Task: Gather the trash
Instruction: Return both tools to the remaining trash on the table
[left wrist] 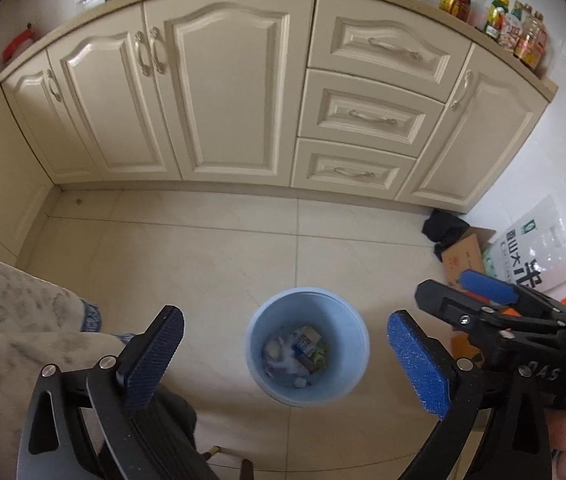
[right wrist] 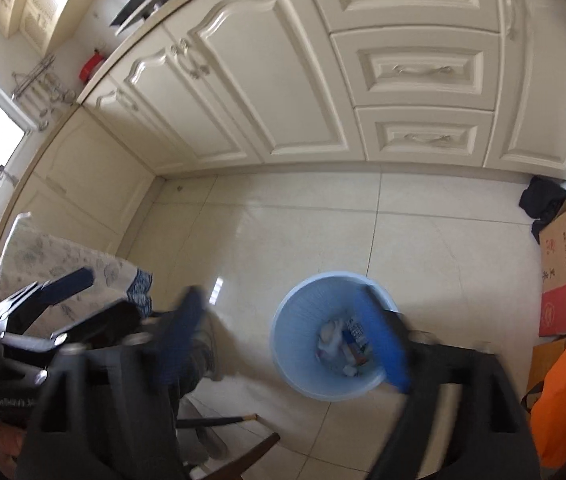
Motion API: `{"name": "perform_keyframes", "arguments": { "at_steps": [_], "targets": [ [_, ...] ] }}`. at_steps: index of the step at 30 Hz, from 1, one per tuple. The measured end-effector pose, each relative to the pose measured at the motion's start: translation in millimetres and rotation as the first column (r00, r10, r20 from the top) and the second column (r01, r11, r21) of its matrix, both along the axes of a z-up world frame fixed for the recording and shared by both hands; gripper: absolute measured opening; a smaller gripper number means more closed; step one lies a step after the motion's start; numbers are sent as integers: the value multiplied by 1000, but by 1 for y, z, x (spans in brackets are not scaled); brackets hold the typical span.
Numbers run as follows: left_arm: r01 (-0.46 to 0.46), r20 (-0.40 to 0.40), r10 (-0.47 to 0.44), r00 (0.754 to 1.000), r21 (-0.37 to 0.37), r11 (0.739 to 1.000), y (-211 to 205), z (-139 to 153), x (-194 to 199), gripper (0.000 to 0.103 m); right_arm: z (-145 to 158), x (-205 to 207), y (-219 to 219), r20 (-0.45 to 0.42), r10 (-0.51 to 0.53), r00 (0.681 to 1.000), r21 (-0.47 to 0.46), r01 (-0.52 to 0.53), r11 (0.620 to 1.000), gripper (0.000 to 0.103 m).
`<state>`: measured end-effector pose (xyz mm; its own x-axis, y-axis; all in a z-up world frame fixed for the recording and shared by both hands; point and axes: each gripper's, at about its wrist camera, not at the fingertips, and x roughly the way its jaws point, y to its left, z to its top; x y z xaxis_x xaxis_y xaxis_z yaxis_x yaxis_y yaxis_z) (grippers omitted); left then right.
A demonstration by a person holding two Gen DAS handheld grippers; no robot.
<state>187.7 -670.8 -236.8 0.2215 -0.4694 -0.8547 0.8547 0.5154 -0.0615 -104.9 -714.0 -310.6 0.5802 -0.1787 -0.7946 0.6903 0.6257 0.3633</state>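
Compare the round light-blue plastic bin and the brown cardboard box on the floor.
The round light-blue plastic bin stands alone mid-floor; the brown cardboard box sits among clutter by the wall. The bin is round, the box flat-sided. The bin shows trash at its bottom; the box's contents are not visible. Both are open-topped.

Each gripper is built of black plastic links joined by silver screws. The left gripper (left wrist: 285, 364) is fitted with blue textured pads (left wrist: 419, 364). White lettering is seen on the right gripper (left wrist: 479, 304) body.
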Motion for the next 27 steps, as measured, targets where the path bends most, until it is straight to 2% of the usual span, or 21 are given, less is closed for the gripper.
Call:
{"name": "perform_keyframes", "arguments": {
  "at_steps": [4,7,13,15,18,22,27],
  "targets": [
    [-34,44,36,998,-43,999,7,22,-2,102,16,3,6,3,-29,1000,-27,29,999,103],
    [-67,73,74,995,-101,993,34,48,-4,102,32,10,16,10,-23,1000,-47,23,999,103],
    [-128,159,168,973,-232,964,79,103,-6,102,80,33,53,67,32,997,-121,-24,992,103],
    [-147,181,199,963,-265,953,101,114,-22,102,97,41,67,91,55,994,-145,-42,989,103],
    [-185,206,257,944,-313,932,137,136,-30,102,124,57,91,121,103,987,-182,-80,980,103],
    [-236,241,339,909,-374,897,209,156,-47,102,160,79,128,169,177,970,-236,-135,962,103],
    [-310,273,458,846,-447,839,323,182,-82,102,199,108,175,214,279,936,-302,-209,930,103]
  ]
}}
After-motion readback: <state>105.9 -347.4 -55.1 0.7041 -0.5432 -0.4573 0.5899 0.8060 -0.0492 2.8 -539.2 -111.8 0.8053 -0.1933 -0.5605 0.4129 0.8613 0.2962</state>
